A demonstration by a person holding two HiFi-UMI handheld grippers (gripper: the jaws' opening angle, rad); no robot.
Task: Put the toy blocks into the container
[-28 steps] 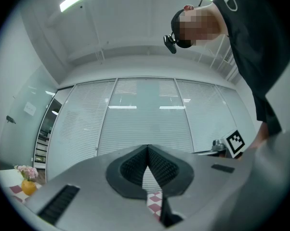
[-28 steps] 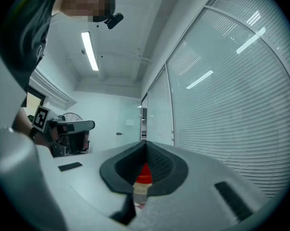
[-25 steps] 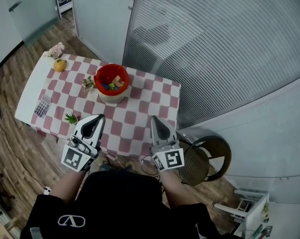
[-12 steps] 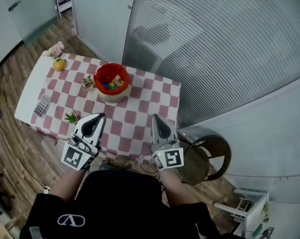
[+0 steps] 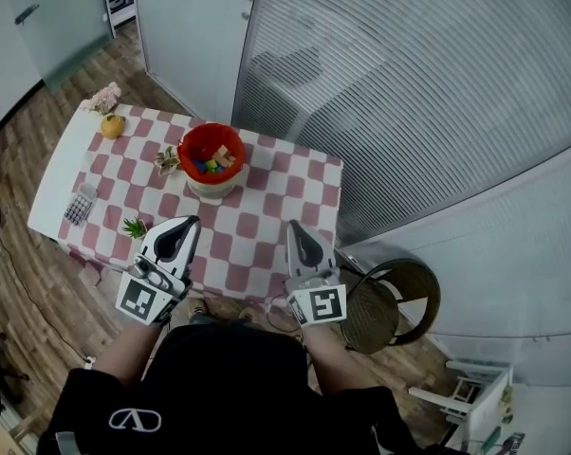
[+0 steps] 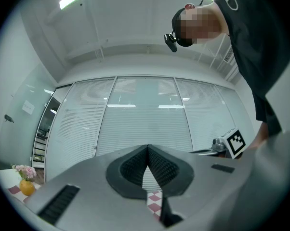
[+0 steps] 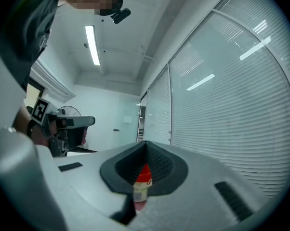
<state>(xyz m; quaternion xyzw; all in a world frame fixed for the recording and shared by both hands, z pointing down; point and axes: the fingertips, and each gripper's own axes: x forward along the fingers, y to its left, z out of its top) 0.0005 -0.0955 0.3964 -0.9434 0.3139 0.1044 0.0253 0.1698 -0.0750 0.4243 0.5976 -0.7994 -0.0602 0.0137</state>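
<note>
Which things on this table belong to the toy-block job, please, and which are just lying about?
For the job: red container; toy blocks inside it.
Lying about: orange fruit; pink flowers; yellowish plant beside the container; green plant at the near edge; grey keypad-like item.

Black top (image 5: 230, 387) with white outline logo (image 5: 136, 420). Left gripper (image 5: 184, 226) and right gripper (image 5: 299, 228): grey shells, black ribbed pads (image 6: 133, 167), black-and-white marker cubes (image 5: 141, 301)

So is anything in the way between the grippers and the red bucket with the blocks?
No, nothing visible. Only bare checkered tablecloth lies between the left gripper, the right gripper and the red bucket. The small green plant sits left of that path. Both grippers' jaws are shut.
</note>
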